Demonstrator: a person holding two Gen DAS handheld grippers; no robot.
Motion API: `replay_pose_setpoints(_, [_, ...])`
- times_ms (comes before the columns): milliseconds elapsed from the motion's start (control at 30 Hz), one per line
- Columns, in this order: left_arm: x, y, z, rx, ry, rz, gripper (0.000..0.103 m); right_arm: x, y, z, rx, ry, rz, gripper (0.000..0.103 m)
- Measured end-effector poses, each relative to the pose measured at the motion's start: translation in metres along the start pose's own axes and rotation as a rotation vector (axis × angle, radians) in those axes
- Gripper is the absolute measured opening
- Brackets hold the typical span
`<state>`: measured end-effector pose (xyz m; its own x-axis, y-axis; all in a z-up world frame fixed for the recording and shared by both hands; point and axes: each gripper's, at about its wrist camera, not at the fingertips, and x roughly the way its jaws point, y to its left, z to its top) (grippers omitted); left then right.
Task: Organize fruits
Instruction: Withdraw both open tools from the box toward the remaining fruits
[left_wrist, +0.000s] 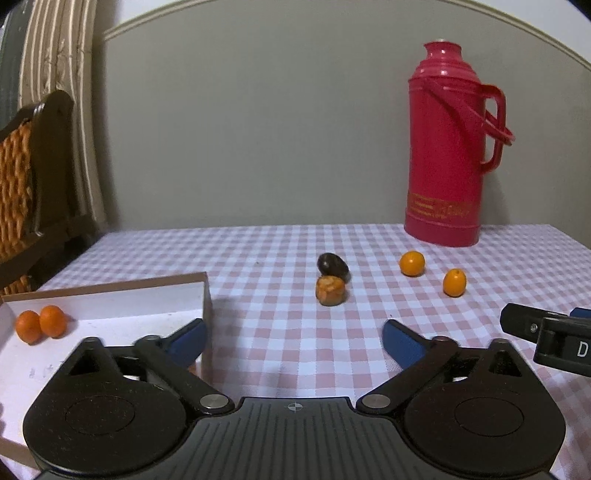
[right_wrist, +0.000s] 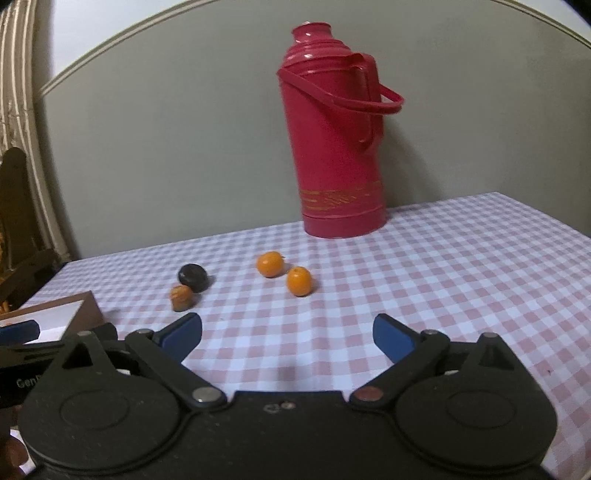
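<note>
Two small orange fruits (left_wrist: 412, 263) (left_wrist: 454, 282) lie on the pink checked tablecloth, also seen in the right wrist view (right_wrist: 270, 264) (right_wrist: 299, 281). A dark round fruit (left_wrist: 332, 264) (right_wrist: 192, 277) touches a brownish-orange piece (left_wrist: 331, 291) (right_wrist: 181, 297). Two more orange fruits (left_wrist: 40, 325) sit in a shallow white box (left_wrist: 147, 306) at the left. My left gripper (left_wrist: 293, 338) is open with nothing between its blue pads, its left finger over the box corner. My right gripper (right_wrist: 287, 334) is open and empty, short of the fruits; its body (left_wrist: 546, 336) shows at the right of the left wrist view.
A tall red thermos (left_wrist: 448, 147) (right_wrist: 336, 136) with a handle stands at the back of the table against a grey wall. A dark wooden chair (left_wrist: 33, 177) with an orange woven back is beyond the left table edge. The box corner (right_wrist: 79, 314) shows at the left.
</note>
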<state>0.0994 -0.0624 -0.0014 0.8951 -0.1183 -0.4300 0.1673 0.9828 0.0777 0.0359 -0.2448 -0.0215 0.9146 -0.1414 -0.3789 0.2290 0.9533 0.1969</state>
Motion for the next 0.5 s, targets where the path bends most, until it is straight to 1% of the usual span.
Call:
replay_pose_setpoints(67, [0.007, -0.003, 0.001, 0.000, 0.019, -0.006, 0.091, 0.005, -0.002, 0.002, -0.001, 0.012, 0.003, 0.077])
replay_pose_setpoints(167, [0.018, -0.007, 0.005, -0.002, 0.030, -0.013, 0.088, 0.014, -0.002, 0.004, -0.008, 0.032, 0.015, 0.072])
replay_pose_setpoints(200, [0.021, -0.008, 0.007, -0.002, 0.034, -0.019, 0.085, 0.018, -0.001, 0.006, -0.012, 0.040, 0.021, 0.071])
replay_pose_setpoints(233, [0.025, -0.010, 0.009, 0.001, 0.040, -0.024, 0.081, 0.022, 0.000, 0.008, -0.016, 0.047, 0.025, 0.067])
replay_pose_setpoints(267, [0.030, -0.012, 0.010, 0.008, 0.049, -0.027, 0.080, 0.026, 0.001, 0.009, -0.021, 0.054, 0.028, 0.063])
replay_pose_setpoints(400, [0.049, -0.016, 0.013, 0.013, 0.077, -0.034, 0.078, 0.045, 0.004, 0.018, -0.034, 0.078, 0.035, 0.062])
replay_pose_setpoints(433, [0.055, -0.017, 0.015, 0.014, 0.084, -0.040, 0.076, 0.052, 0.005, 0.020, -0.037, 0.087, 0.036, 0.062])
replay_pose_setpoints(500, [0.065, -0.018, 0.019, 0.020, 0.091, -0.046, 0.071, 0.062, 0.006, 0.023, -0.047, 0.100, 0.034, 0.057])
